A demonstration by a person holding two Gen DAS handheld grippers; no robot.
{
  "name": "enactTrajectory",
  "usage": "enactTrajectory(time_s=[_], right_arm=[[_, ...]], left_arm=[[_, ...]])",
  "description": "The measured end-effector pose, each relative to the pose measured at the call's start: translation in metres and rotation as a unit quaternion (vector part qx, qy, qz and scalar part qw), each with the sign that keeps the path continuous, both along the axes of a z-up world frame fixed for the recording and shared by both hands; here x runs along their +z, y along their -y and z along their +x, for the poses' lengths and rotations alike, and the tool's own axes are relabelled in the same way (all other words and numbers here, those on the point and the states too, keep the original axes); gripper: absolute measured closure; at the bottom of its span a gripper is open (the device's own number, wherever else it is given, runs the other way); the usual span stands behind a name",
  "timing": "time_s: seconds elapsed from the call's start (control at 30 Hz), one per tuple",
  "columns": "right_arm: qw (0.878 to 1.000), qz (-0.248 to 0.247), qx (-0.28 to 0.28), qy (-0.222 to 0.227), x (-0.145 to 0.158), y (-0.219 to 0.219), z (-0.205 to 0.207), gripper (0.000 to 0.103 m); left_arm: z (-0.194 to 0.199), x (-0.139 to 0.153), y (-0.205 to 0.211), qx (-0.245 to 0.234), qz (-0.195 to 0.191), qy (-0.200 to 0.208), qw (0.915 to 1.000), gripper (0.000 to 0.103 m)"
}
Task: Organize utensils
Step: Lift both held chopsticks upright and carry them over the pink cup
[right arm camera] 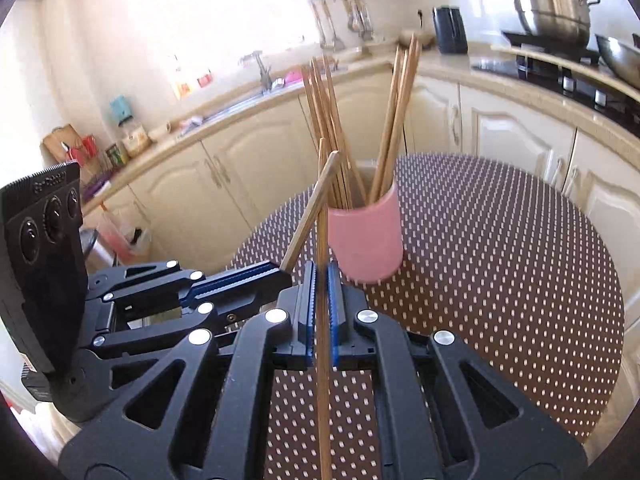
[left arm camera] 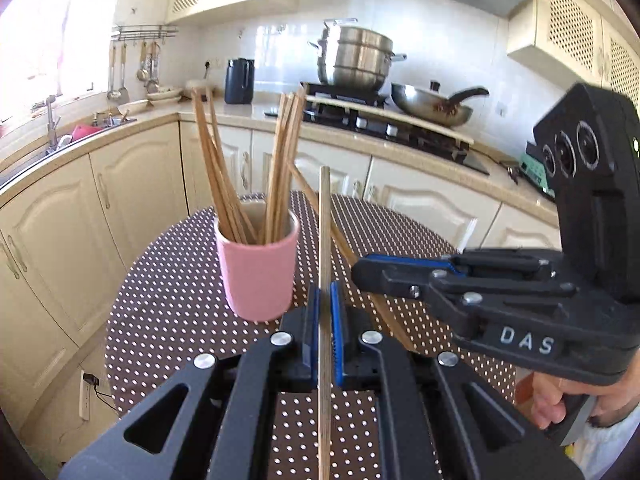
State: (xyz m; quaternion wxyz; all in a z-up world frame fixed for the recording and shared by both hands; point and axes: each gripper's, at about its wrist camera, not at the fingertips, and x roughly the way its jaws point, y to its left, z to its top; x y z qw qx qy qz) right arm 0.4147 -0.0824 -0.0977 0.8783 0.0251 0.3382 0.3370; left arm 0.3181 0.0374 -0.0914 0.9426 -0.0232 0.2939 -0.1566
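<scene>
Left gripper (left arm camera: 325,304) and right gripper (right arm camera: 321,284) each clamp one wooden chopstick (left arm camera: 325,240) beside pink cup (left arm camera: 258,276) of chopsticks on dotted table (left arm camera: 172,304)

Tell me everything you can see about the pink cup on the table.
The pink cup is a plain matte cylinder with no handle, probably ceramic or plastic. It stands upright on the brown polka-dot table, open at the top. Many wooden chopsticks stand in it, leaning against its rim in two bunches. Neither gripper touches it; each holds its own chopstick nearby.
</scene>
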Motion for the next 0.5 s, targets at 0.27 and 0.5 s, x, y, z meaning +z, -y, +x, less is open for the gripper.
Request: enactTrajectory(time_s=[0.27,0.5], right_arm=[[0.998,0.048,0.010,0.035,0.021,-0.007,0.000,0.097],[0.995,0.082,0.019,0.060,0.039,-0.014,0.008,0.097]], left_arm=[[0.009,0.022,-0.021,0.023,-0.030,0.041,0.9985,0.097],[0.021,0.040,-0.038,0.044,-0.060,0.076,0.9943,0.097]])
